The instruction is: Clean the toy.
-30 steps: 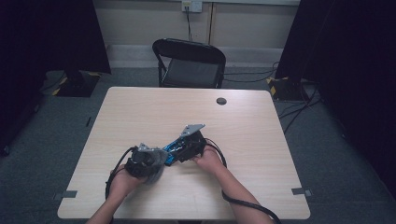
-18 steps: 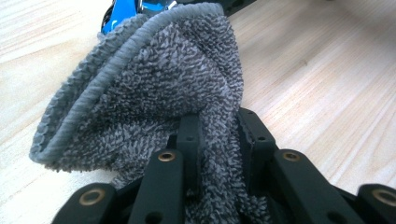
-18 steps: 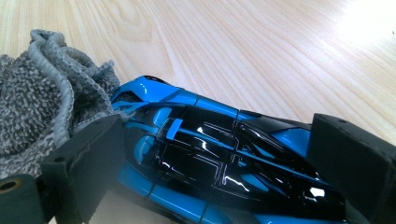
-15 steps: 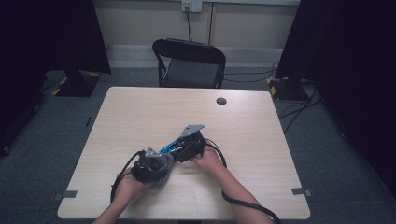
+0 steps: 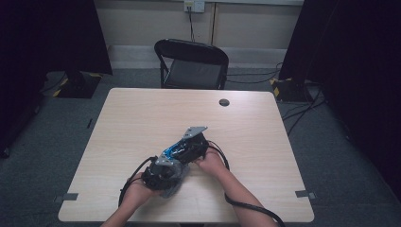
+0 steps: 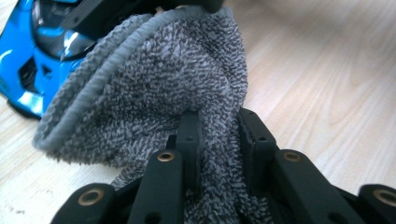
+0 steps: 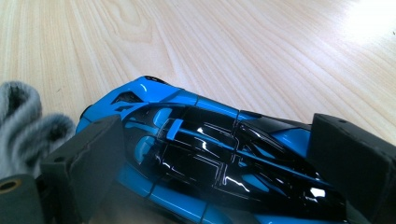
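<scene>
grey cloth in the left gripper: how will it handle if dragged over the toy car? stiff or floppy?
Probably floppy: the cloth sags in loose folds from the left gripper, whose jaws pinch a bunch of it. Its looped terry pile looks grippy, so it should drag rather than slide on the glossy toy car. It likely needs the right gripper bracing the car, or the car may roll.

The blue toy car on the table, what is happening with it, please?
A person is working at the wooden table with a gripper in each hand. The right gripper has its fingers on either side of the blue toy car, holding it on the tabletop. The left gripper is shut on a grey towel, and the towel lies right against the car, which looks like wiping or cleaning it. A black chair stands behind the table.
</scene>
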Demonstrator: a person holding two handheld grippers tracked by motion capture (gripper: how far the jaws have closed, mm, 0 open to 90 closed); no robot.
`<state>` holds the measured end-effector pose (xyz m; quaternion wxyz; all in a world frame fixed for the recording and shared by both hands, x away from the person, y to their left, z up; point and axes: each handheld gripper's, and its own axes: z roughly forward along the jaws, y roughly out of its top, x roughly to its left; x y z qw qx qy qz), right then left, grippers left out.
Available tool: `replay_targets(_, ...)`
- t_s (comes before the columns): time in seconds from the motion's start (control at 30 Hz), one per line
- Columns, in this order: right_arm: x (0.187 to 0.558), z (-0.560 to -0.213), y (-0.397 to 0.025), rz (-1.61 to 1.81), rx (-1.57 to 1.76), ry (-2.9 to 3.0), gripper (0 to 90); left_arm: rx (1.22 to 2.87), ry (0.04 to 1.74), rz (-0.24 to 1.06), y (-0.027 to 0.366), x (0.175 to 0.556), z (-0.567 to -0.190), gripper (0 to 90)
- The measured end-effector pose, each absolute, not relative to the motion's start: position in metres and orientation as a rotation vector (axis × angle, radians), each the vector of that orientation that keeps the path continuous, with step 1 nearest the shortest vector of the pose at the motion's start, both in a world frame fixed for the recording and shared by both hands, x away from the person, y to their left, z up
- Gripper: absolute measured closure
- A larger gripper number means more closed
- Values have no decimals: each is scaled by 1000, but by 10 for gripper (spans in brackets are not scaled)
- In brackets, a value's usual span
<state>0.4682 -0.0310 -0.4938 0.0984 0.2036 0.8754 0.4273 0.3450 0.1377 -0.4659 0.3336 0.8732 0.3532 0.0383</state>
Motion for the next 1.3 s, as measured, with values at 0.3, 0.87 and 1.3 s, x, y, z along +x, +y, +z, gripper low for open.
replay_targets(0.3, 468, -494, -31, 1265, 603, 2592, 43, 2259, 917, 166, 156, 346, -446, 725)
replay_targets(0.87, 468, -494, -31, 1268, 600, 2590, 43, 2052, 1163, 328, 223, 374, -430, 732)
replay_targets(1.3, 467, -498, -33, 1318, 593, 2560, 43, 2038, 1286, 413, 230, 390, -452, 727)
